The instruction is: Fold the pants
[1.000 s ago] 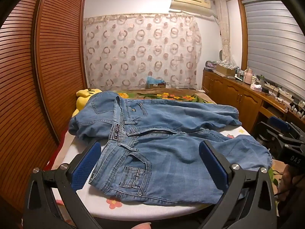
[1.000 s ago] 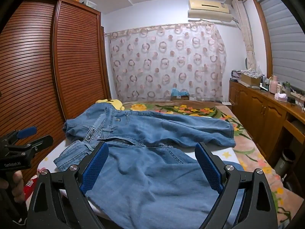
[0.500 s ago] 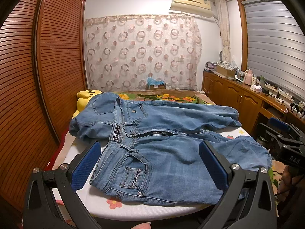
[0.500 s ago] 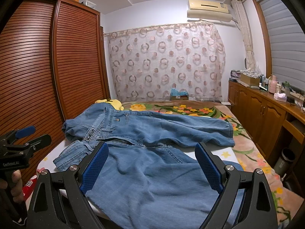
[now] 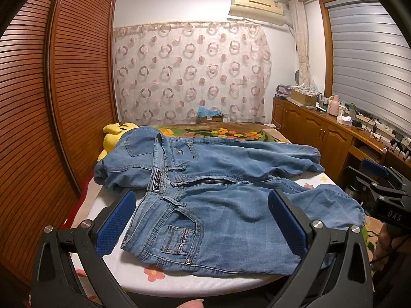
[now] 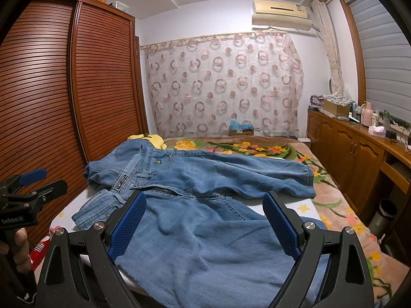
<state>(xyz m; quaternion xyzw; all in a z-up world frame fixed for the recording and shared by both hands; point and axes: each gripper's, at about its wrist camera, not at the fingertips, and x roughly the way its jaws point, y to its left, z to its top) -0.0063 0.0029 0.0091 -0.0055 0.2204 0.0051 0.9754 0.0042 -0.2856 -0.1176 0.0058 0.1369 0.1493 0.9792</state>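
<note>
A pair of light blue jeans lies spread on the bed, waistband at the left, both legs running to the right; it also shows in the right wrist view. My left gripper is open and empty, held above the near waist and pocket. My right gripper is open and empty, held above the near leg. Each gripper shows at the edge of the other's view: the right one and the left one.
The bed has a white flowered sheet and a floral blanket at the back. A yellow plush toy lies by the wooden slatted wardrobe on the left. A wooden cabinet with clutter runs along the right.
Both grippers have drifted very slightly; the jeans have not moved.
</note>
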